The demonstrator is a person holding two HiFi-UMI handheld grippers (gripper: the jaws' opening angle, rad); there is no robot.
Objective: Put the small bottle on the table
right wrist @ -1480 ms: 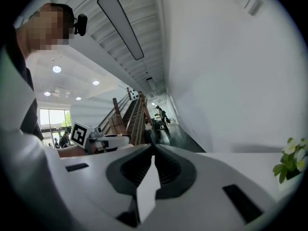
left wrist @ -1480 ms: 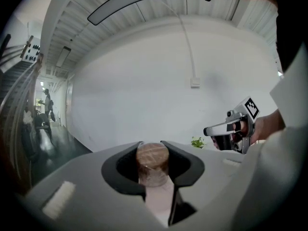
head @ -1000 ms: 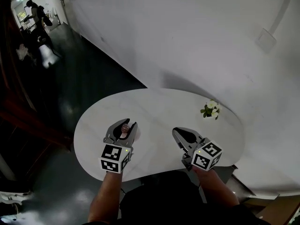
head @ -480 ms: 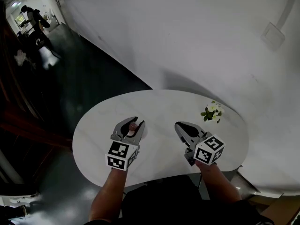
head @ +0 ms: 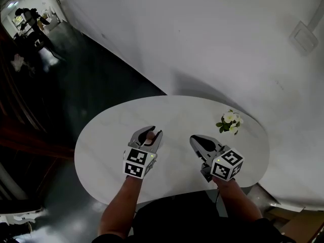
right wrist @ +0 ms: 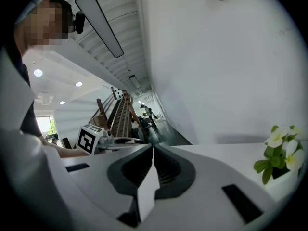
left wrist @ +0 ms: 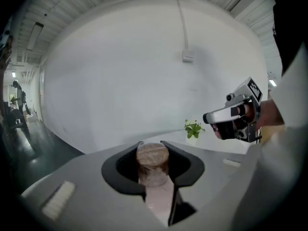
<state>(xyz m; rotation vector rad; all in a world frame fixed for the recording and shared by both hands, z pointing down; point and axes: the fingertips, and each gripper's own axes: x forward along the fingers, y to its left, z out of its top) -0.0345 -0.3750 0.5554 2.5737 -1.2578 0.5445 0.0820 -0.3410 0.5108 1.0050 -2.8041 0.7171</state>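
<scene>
The small bottle (left wrist: 153, 166) has a pale pink body and a brown cork-like cap. It stands upright between the jaws of my left gripper (head: 150, 135), which is shut on it, over the left half of the white oval table (head: 101, 135). In the head view only the bottle's top (head: 150, 134) shows between the jaws. My right gripper (head: 201, 142) hovers over the table's right half with its jaws closed together and nothing between them. In the left gripper view the right gripper (left wrist: 211, 118) shows at the right.
A small pot of white flowers (head: 229, 121) stands at the table's far right, near the white wall (head: 202, 39). Dark floor (head: 76, 85) lies to the left. People stand far off at the top left (head: 28, 19).
Both grippers have drifted slightly right and toward the table's middle in the head view. The left gripper kept the bottle in its jaws.
</scene>
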